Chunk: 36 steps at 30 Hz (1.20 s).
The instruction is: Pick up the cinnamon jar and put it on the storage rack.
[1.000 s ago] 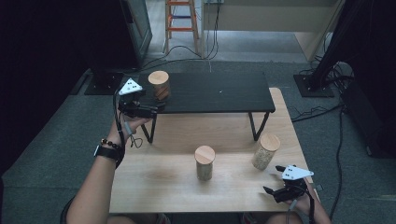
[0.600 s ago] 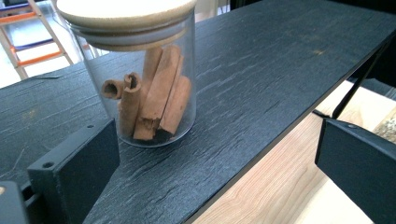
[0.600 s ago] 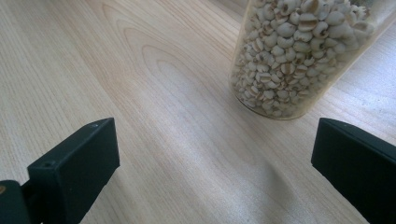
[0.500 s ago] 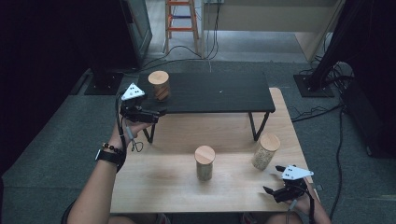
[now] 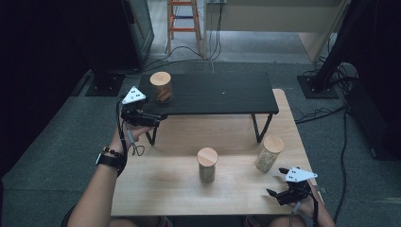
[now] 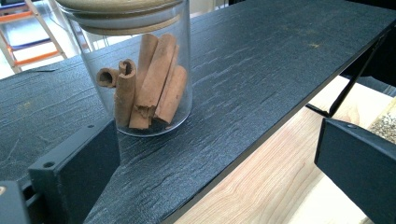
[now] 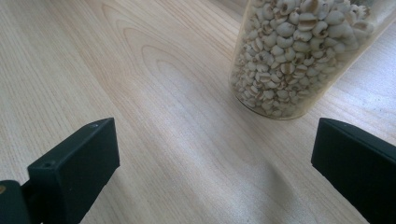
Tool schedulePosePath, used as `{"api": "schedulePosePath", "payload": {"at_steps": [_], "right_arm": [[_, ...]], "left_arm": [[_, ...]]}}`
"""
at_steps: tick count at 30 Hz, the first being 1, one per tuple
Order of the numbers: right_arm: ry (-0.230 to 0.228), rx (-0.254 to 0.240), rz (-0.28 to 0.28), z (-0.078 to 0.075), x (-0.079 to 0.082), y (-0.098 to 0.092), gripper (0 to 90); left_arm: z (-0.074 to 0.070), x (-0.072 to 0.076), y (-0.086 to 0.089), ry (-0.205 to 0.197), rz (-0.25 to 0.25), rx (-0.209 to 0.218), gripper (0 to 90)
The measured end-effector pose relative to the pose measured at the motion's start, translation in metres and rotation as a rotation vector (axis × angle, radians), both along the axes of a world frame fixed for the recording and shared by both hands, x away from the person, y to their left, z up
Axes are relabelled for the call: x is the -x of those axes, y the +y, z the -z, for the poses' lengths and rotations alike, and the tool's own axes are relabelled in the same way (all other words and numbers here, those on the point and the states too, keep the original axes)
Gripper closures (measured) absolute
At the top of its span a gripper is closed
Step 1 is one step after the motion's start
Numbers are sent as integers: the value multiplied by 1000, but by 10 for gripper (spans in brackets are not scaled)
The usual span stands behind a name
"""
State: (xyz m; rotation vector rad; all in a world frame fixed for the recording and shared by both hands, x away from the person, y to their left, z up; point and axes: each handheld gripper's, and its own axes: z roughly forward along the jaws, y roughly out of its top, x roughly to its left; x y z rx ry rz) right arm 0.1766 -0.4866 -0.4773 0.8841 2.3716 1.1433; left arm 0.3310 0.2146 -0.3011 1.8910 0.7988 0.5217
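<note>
Up left, spread left claw [image 5: 158, 117] overhangs the black shelf [image 5: 227, 94] edge beside the cinnamon jar [image 5: 161, 86]; right claw [image 5: 276, 182] spread.

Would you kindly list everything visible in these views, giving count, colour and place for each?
Cinnamon jar: one, clear glass, wooden lid, brown sticks; on the shelf's left end.
Grain jar: one, clear glass, wooden lid, pale grains; on the table's right side.
Middle jar: one, wooden lid, contents unclear; at the table's centre.
Shelf: one, black, on legs; across the table's far half.
Table: one, light wood.
Stepladder: one, orange; on the floor behind.
Left claw: black, open; at the shelf's front left edge.
Right claw: black, open; near the grain jar.
</note>
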Motion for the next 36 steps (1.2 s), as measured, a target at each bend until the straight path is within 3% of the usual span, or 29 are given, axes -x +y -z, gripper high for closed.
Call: {"api": "schedulePosePath", "payload": {"at_steps": [16, 36], "right_arm": [[5, 2, 3, 0, -1, 0, 9], [4, 2, 6, 0, 0, 0, 8]], "left_arm": [[7, 14, 1, -10, 13, -10, 4], [22, 28, 3, -10, 25, 12, 4]]}}
